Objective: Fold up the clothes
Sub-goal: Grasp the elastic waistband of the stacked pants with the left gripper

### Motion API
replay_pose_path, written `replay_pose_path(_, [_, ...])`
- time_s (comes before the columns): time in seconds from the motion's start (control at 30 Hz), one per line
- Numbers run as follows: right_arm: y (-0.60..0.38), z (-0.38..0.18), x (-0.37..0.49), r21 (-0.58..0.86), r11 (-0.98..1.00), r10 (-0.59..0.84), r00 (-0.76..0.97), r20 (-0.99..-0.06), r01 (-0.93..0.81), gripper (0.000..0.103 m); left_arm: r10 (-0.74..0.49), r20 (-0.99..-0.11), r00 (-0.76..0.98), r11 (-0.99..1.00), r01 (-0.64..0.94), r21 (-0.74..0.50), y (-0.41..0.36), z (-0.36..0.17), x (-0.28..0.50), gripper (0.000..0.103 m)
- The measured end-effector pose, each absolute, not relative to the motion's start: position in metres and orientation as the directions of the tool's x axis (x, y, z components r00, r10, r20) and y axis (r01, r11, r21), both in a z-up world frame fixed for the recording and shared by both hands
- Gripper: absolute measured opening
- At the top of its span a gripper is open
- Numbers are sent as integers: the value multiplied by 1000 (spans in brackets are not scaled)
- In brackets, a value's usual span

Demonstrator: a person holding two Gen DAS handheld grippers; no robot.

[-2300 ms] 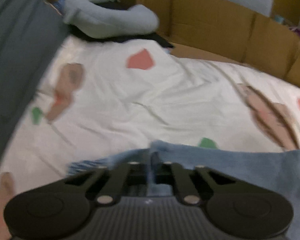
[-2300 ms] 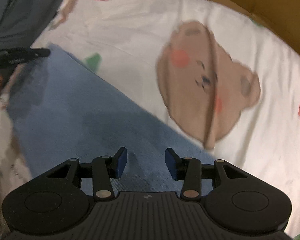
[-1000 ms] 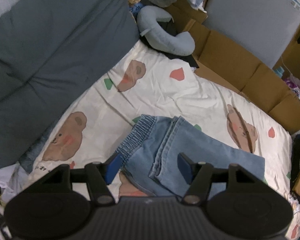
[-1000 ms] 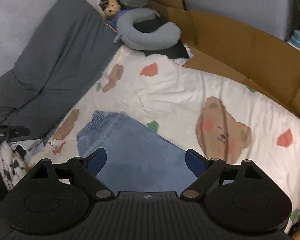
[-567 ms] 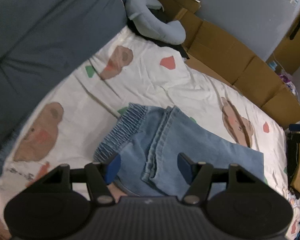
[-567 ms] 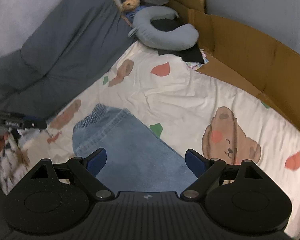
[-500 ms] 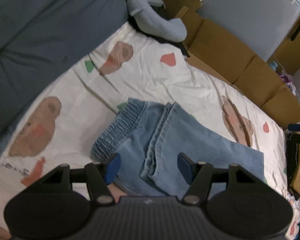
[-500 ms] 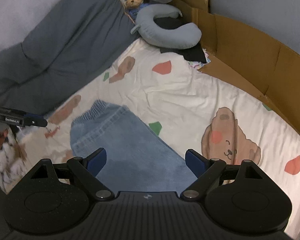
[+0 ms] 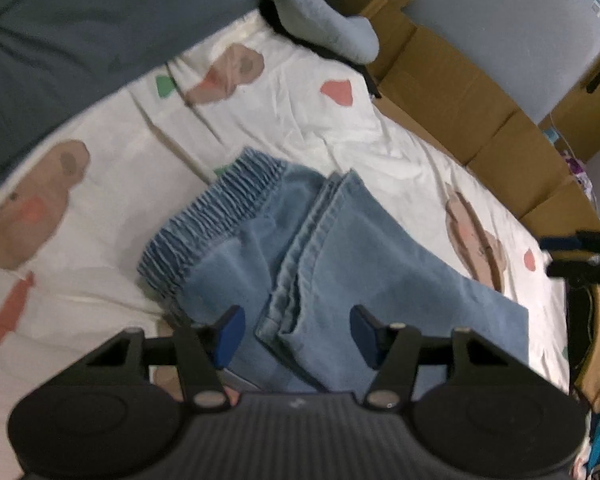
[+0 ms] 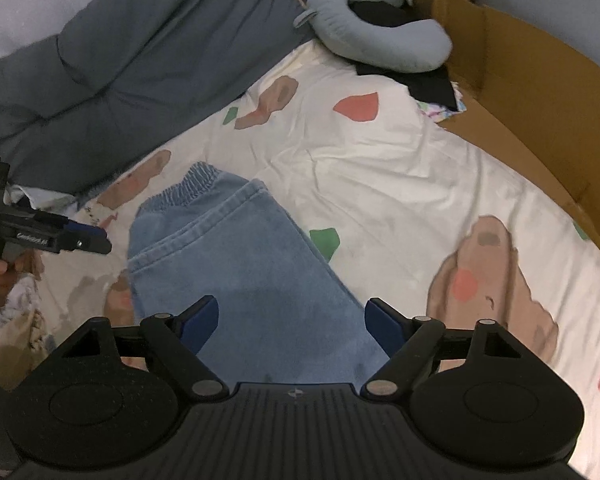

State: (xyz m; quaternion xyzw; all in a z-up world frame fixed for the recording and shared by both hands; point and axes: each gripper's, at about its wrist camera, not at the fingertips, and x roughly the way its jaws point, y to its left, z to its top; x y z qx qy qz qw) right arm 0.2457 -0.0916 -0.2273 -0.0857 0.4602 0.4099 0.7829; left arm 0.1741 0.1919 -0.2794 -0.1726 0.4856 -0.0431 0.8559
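Jeans (image 9: pixel 340 248) folded on bear-print sheet (image 9: pixel 300 120): soft, weighty denim, so pinch stacked hem layers; left gripper (image 9: pixel 296 330) and right gripper (image 10: pixel 290 320) both closing, nothing gripped.

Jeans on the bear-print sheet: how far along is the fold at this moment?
Done: the jeans lie folded once, leg hems resting near the elastic waistband. In hand: nothing; the left gripper and right gripper are above the denim, jaws closing but gripping no cloth. Left: probably another fold.
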Motion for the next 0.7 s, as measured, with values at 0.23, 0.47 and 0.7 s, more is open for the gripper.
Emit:
replay_pose_path(0.23, [-54,-257,277,235,610,581,225,-782,-757,82,-253,-802,541,912,-144,-384,200,-305,174,61])
replay_pose_path(0.47, [-9,-284,305,236,551,586,169,-792,-800,72,-249,-783,571,895,-174,-412,203,-317,174,63])
replay_pose_path(0.7, [34,-306,324,223,497,572,123,-811,-839,68,-316,-764,562,844,-202,-497,211,-321,162,55])
